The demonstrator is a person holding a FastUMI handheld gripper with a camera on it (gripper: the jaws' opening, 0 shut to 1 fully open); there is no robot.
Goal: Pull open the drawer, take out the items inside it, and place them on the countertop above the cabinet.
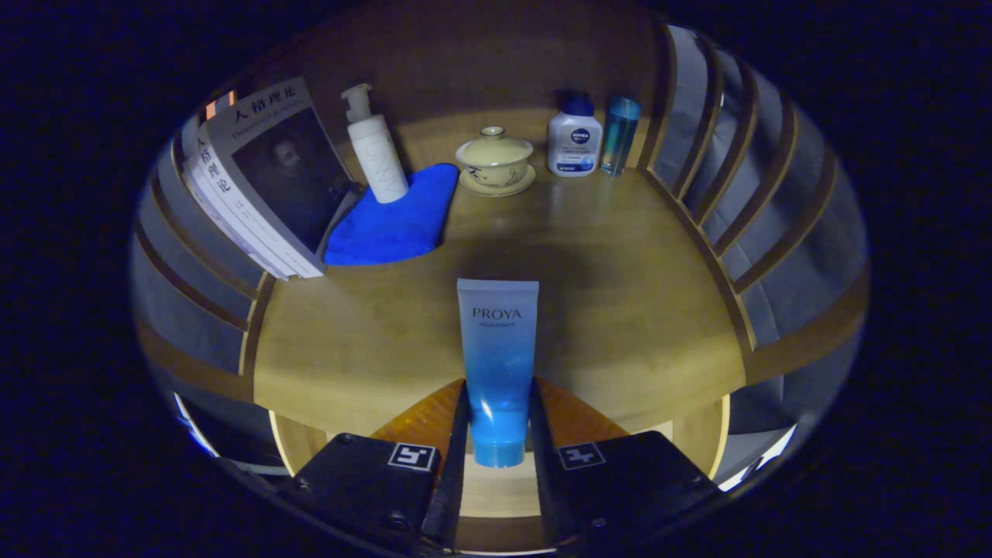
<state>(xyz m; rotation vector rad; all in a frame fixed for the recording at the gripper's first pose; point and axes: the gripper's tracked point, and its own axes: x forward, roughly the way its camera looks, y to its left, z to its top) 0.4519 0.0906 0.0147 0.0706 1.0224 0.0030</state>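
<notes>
The blue tube [497,364] stood between the jaws of the gripper [497,434], which were clenched on its lower part near the cap, and its upper end reached out over the front edge of the tabletop [620,287]. It seemed to me that the task was well advanced, because this item was already taken out and held at the tabletop, but it was not yet released, and I could not tell if the drawer had more items. Beyond the tube I counted one blue cloth [395,221], one white pump bottle [375,147], one lidded cup on a saucer [494,160], one small white bottle [574,139], one slim blue bottle [620,134] and one stack of books [256,182].
</notes>
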